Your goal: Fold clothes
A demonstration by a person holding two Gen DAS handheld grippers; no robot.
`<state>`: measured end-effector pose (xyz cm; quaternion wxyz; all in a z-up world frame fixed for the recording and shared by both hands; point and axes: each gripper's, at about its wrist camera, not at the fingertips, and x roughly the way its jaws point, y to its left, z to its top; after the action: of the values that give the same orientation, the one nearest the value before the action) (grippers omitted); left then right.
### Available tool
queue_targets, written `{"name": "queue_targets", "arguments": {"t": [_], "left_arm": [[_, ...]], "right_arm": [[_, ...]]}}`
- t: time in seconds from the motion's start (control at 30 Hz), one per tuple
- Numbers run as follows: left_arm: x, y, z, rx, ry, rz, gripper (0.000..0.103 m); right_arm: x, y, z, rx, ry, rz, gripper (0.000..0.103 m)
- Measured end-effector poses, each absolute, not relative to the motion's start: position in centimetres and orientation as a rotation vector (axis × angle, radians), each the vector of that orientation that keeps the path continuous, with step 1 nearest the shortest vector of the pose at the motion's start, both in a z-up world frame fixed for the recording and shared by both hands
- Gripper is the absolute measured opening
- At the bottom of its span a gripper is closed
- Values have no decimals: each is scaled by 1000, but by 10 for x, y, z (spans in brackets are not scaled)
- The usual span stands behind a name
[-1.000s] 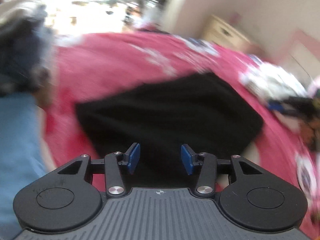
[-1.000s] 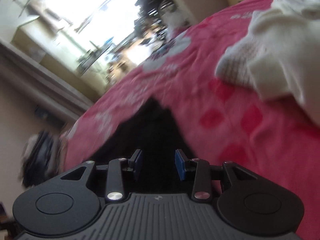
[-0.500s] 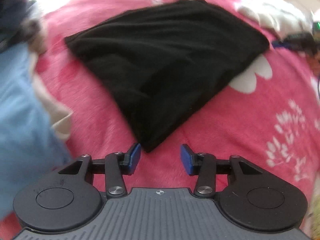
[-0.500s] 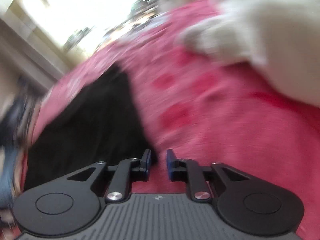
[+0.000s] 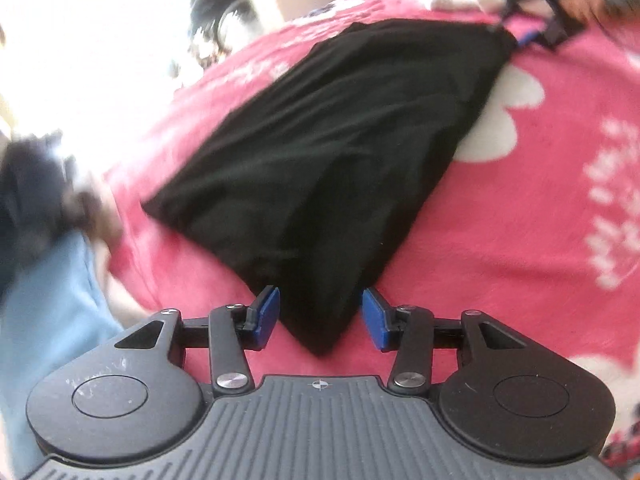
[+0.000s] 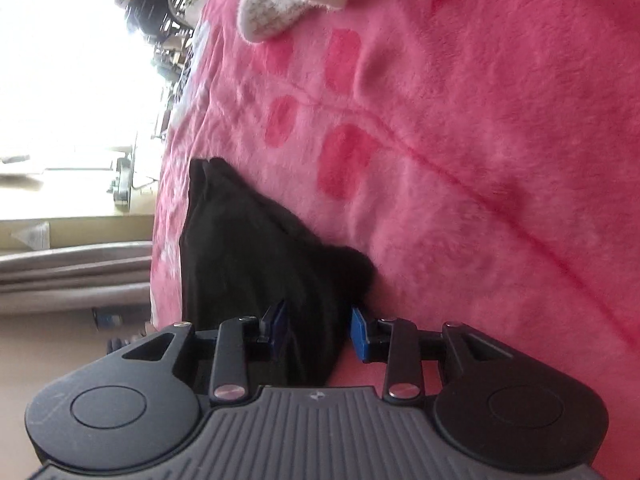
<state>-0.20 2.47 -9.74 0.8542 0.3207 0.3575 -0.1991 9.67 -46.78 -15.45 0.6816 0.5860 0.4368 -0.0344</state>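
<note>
I have the black garment [image 5: 332, 160] lying flat on the pink blanket [image 5: 520, 220] of the bed, already folded into a compact shape, so each corner is a thick stack of layers. That is why I bring both sets of fingers in at corners: a pinch there should catch every layer at once for the next fold.

On the left gripper [image 5: 318, 316], the near corner of the garment lies between the fingers [image 5: 267, 312], which stand apart with bare blanket showing on either side of the cloth; nothing is pinched. This gripper points down at the bed at a slant, its fingers side by side across the corner.

On the right gripper [image 6: 318, 330], another corner of the garment [image 6: 256, 256] runs in between the fingers [image 6: 360, 334]. These are opening at this moment, and the pads do not press on the cloth. The view is rolled well over, so the bed stands almost on edge beyond the fingers. A white knitted piece [image 6: 280, 8] lies well beyond the right fingers, apart from the garment.

I judge neither corner gripped yet.
</note>
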Motion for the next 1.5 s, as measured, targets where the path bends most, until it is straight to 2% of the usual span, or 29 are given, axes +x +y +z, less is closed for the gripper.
{"name": "queue_targets", "arguments": {"t": [0.1,0.23,0.33,0.37,0.47,0.57,0.9,1.03,1.17,1.3,1.37,1.5], "left_arm": [[-15,15,-105,836,664,-460,46],[-18,11,-115,909,635,-496,44],[-9,15,-115,862,663,-494,23],[-5,16,-114,842,677,-492,10],[-2,19,-112,816,682,-498,2],[-6,23,-105,792,670,-500,0],[-54,33,-60,798,664,-629,0],[-87,33,-51,755,759,-742,0],[-101,33,-78,706,917,-802,0],[-80,40,-103,552,1093,-724,5],[-72,47,-93,483,1137,-732,17],[-55,67,-73,378,1169,-701,28]], "right_arm": [[100,-467,-160,1358,953,-108,36],[100,-465,-166,1384,920,-130,31],[101,-465,-164,1366,900,-147,19],[100,-465,-163,1352,891,-156,13],[98,-465,-160,1320,857,-169,7],[92,-466,-151,1289,827,-174,5],[23,-472,-101,1202,830,-168,5],[-39,-472,-92,1189,893,-218,5],[-100,-470,-104,1159,961,-283,5],[-114,-464,-113,1015,1006,-252,12],[-118,-464,-106,928,1003,-237,17],[-131,-465,-67,691,930,-236,18]]}}
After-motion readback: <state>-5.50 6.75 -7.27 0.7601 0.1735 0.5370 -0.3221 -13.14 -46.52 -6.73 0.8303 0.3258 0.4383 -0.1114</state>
